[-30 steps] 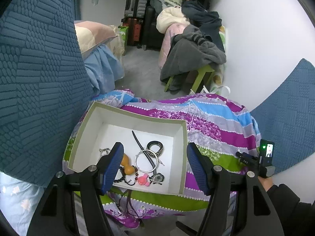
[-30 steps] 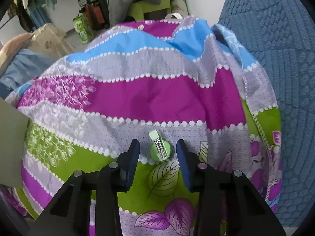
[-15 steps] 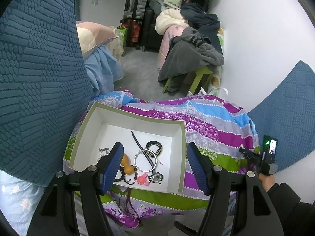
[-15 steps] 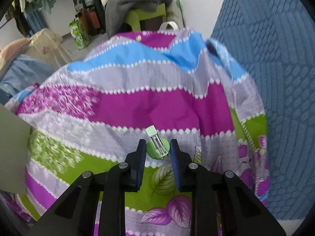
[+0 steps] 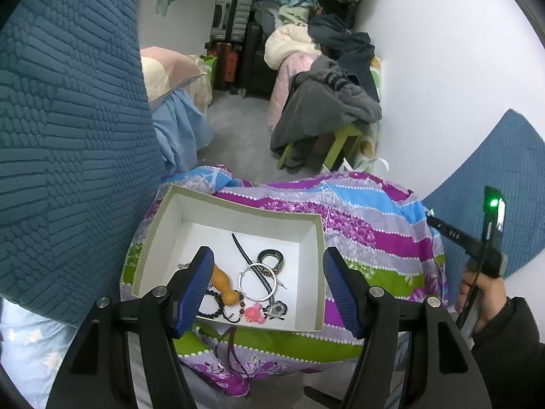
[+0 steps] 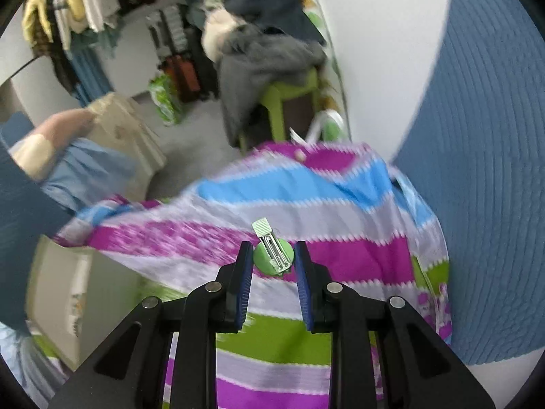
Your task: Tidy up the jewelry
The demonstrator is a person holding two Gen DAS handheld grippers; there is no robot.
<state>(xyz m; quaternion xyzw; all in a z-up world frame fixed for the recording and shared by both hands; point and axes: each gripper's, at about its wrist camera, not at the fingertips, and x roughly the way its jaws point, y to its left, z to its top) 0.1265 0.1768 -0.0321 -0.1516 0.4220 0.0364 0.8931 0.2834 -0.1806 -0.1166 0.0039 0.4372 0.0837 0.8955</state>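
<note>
Left wrist cam looks down from above the open box (image 5: 235,220) on the striped cloth (image 5: 368,235), room behind it. Right wrist cam sits close over that same cloth (image 6: 340,255), box edge (image 6: 58,293) at its left.

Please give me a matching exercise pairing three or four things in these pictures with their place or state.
Things:
1. green clip
2. silver bangle
3. left gripper
4. grey blanket

Places or states:
A. open above the box
B. draped over a green stool
C. between the right gripper's fingers
D. lying in the box

Pairs: 1-C, 2-D, 3-A, 4-B
</note>
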